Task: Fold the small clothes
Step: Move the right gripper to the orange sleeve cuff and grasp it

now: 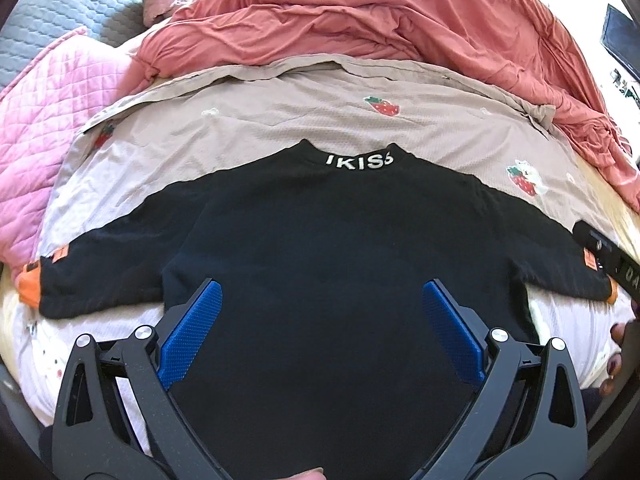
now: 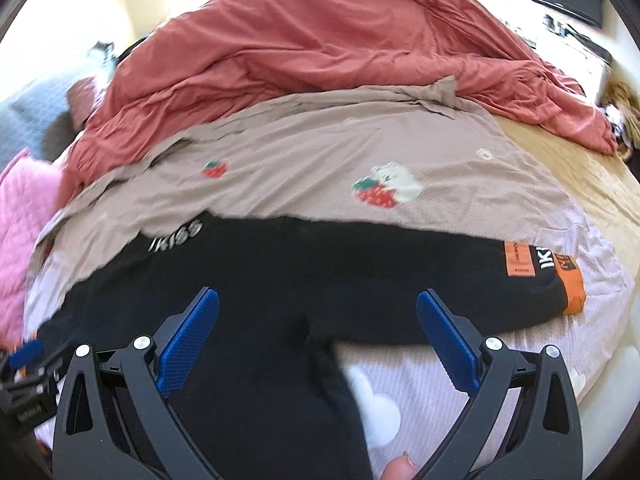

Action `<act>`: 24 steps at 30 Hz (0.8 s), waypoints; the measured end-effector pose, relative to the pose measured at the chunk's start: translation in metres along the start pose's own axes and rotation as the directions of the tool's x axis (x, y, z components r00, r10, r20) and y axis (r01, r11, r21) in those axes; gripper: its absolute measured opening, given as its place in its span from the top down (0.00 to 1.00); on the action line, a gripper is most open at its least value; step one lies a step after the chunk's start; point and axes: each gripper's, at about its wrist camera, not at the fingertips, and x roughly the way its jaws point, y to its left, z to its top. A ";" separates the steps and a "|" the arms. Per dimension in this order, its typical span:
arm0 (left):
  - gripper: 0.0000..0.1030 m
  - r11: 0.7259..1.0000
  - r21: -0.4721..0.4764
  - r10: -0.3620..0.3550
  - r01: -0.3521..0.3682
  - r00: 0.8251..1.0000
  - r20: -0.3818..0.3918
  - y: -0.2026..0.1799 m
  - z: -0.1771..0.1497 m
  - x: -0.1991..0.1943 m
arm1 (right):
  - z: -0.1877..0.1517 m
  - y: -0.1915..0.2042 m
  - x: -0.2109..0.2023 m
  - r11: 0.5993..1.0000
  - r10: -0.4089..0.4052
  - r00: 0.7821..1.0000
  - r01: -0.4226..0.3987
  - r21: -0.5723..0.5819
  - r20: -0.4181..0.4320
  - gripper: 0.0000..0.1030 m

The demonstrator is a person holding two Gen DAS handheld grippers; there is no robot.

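Both tongs stand wide apart and hold nothing: the left tongs [image 1: 322,300] hover over the body of a black sweater [image 1: 320,248], the right tongs [image 2: 318,308] over its right side and armpit. Beyond the tips, the sweater lies spread flat on a bed, sleeves out, on a beige strawberry-print blanket [image 1: 280,120]. White letters at its collar [image 1: 359,161] read "IKISS", the first stroke partly lost. Its right cuff [image 2: 573,286] is orange, beside an orange label [image 2: 519,258] with unreadable print. Farther off lies a rumpled red duvet [image 1: 360,28].
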 end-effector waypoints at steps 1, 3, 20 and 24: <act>0.08 1.000 -0.001 -0.004 0.004 1.000 -0.002 -0.002 0.002 0.002 | 0.007 -0.005 0.005 1.000 -0.020 1.000 0.020 0.014 0.006 0.04; 0.08 1.000 0.002 -0.023 0.023 1.000 -0.017 -0.008 0.009 0.009 | 0.019 -0.014 0.014 0.998 -0.056 0.998 0.055 0.044 0.016 0.04; 0.08 0.997 0.057 -0.041 0.047 0.995 -0.087 -0.043 0.023 0.077 | 0.031 -0.160 0.067 0.913 -0.310 0.950 0.309 0.266 -0.037 0.04; 0.08 0.997 0.058 -0.036 0.042 0.995 -0.089 -0.052 0.020 0.092 | 0.026 -0.194 0.069 0.877 -0.342 0.938 0.341 0.338 -0.059 0.04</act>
